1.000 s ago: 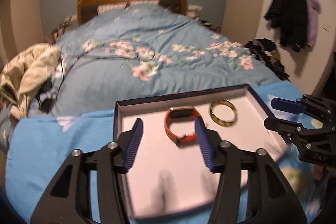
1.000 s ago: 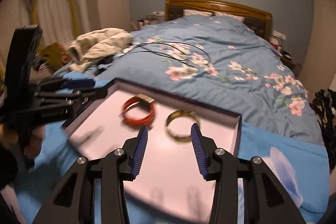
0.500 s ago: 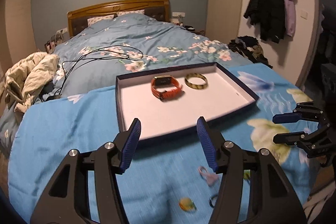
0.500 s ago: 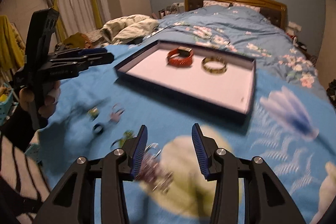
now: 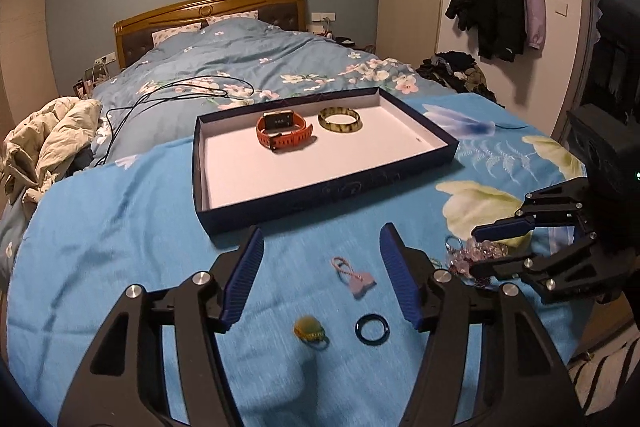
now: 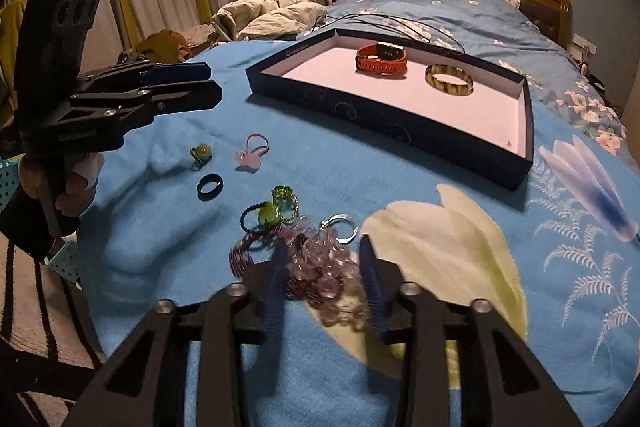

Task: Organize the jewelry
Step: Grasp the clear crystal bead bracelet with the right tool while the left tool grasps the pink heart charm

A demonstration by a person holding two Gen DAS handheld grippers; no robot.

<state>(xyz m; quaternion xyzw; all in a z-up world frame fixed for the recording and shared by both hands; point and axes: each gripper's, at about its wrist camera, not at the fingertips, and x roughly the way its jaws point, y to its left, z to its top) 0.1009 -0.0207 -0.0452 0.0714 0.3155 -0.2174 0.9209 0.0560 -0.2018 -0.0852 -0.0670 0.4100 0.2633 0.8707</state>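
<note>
Left wrist view: left gripper (image 5: pixel 321 279) spread wide, holding nothing, above the blue floral cloth (image 5: pixel 120 247). Between its fingers on the cloth lie a pink charm on a loop (image 5: pixel 354 277), a black ring (image 5: pixel 372 329) and a small green-yellow ring (image 5: pixel 310 331). Beyond them sits the dark-rimmed tray (image 5: pixel 320 187) w/ an orange watch (image 5: pixel 284 131) and a mottled bangle (image 5: pixel 340 120) side by side near its far edge, apart.

Right wrist view: right gripper (image 6: pixel 324 287) fingers part-open, straddling a pile of pale purple beads (image 6: pixel 320 263); frame is blurred, so contact w/ the beads is unclear, prob. not clamped. Just past the beads: a silver ring (image 6: pixel 340 227), a green hair tie cluster (image 6: pixel 272 213). Tray (image 6: pixel 384 123) farther ahead, well apart from the pile.
</note>
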